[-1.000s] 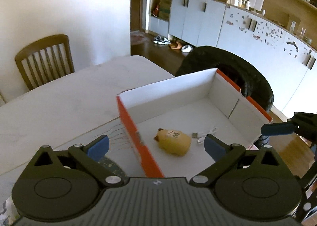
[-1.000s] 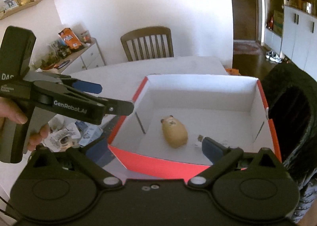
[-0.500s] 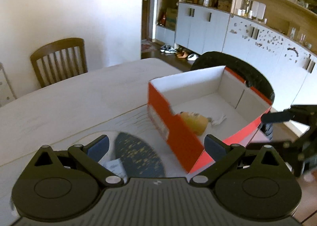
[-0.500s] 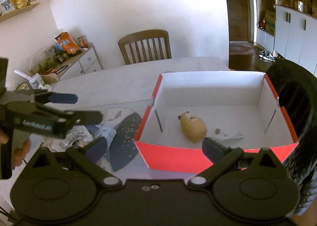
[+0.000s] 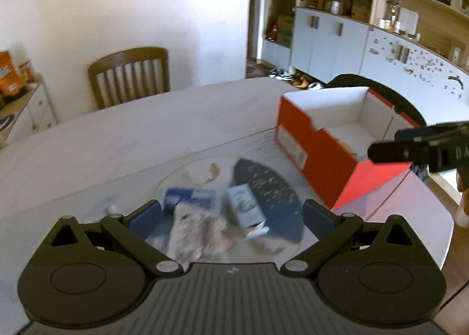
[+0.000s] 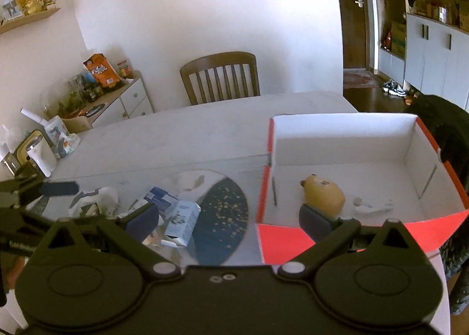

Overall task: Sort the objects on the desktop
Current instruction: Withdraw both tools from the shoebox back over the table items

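My left fingers (image 5: 231,214): spread wide, holding nothing, hanging over the pile of packets.
My right fingers (image 6: 230,217): also spread wide and empty, one pad over the packets, the other over the box's near wall.
Packets (image 5: 202,211): a blurred heap of small blue and white packs lying on the bench (image 5: 117,141) just ahead of my left fingers.
Dark mat (image 6: 218,216): flat on the bench, between the packets and the box.
Orange box (image 6: 346,141): open, white inside, standing right of the mat.
Yellow toy (image 6: 322,195): lying on the box floor, with a white cable (image 6: 370,206) just beside it.
Wooden chair (image 6: 219,77): at the bench's far side.
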